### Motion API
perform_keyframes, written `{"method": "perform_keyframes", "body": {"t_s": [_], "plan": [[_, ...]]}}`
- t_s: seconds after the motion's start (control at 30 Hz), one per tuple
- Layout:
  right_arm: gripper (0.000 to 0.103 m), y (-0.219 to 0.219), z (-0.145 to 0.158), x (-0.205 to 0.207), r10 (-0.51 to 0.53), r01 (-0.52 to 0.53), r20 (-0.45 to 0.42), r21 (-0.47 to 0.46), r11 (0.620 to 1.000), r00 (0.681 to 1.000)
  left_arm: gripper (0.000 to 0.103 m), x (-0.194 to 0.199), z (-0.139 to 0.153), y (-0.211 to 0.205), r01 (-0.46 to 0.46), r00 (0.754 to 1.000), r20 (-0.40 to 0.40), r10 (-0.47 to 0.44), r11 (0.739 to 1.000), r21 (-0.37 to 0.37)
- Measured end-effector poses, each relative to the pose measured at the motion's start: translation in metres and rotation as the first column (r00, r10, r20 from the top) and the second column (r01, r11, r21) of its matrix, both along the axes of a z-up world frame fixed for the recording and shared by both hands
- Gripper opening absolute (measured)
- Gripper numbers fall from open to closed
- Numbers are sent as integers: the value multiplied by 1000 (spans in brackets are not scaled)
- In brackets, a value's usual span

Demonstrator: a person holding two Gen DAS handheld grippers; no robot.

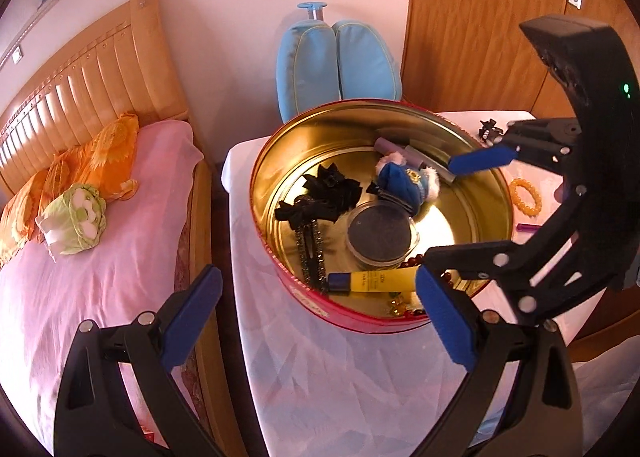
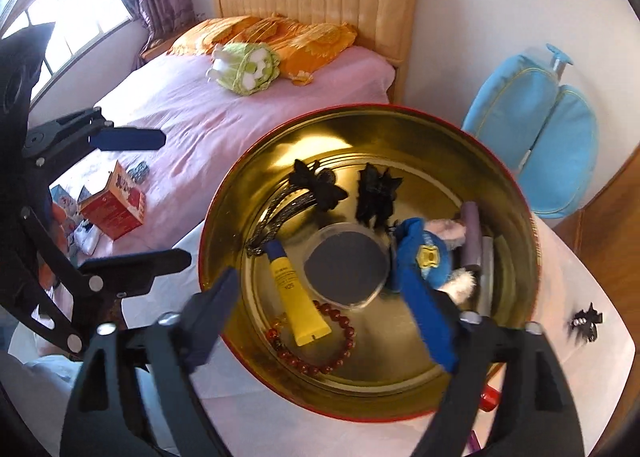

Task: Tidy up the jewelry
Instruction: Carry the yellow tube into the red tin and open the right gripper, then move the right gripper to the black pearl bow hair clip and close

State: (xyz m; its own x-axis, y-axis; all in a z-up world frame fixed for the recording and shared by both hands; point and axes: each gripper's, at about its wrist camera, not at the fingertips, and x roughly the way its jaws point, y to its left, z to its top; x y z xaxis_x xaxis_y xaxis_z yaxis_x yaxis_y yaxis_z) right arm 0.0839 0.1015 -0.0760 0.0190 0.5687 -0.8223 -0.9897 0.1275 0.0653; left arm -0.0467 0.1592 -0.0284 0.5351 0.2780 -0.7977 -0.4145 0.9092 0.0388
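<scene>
A round red tin [image 1: 352, 324] with a gold inside stands on the white-clothed table [image 1: 320, 385]. It holds a yellow tube [image 2: 294, 293], a dark red bead bracelet [image 2: 347, 331], black bow hair clips [image 2: 316, 185], a round clear case [image 2: 346, 267], a blue plush [image 2: 426, 257] and a purple stick [image 2: 469, 233]. My right gripper [image 2: 320, 321] hangs open over the tin's near side, with the tube and the bracelet lying below its pads and untouched. My left gripper [image 1: 320, 317] is open at the tin's near rim, holding nothing. An orange bead bracelet [image 1: 526, 195] and a black clip [image 1: 489, 130] lie on the cloth outside the tin.
A bed with a pink sheet [image 1: 80, 277], orange pillows and a green plush [image 1: 74, 227] runs along the table's left. Blue cushions [image 1: 340, 61] lean on the wall behind the tin. A small purple piece [image 1: 528, 228] lies by the orange bracelet. Boxes [image 2: 114, 211] sit on the bed.
</scene>
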Motion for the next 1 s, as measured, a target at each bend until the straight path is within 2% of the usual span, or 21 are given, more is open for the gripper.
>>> {"method": "perform_keyframes", "body": {"t_s": [0.23, 0.5, 0.77, 1.0], "plan": [[96, -79, 23, 53, -217, 216, -1, 104, 971, 976, 95, 35, 9, -46, 109, 994, 21, -109, 994, -12], [96, -171, 16, 108, -427, 428, -31, 91, 899, 904, 95, 80, 14, -107, 258, 966, 24, -257, 966, -29], [96, -233, 12, 142, -521, 523, -53, 113, 845, 852, 95, 127, 18, -148, 321, 947, 10, -321, 947, -16], [96, -265, -2, 182, -510, 511, -36, 100, 854, 859, 95, 168, 15, -187, 314, 949, 25, -314, 949, -20]]}}
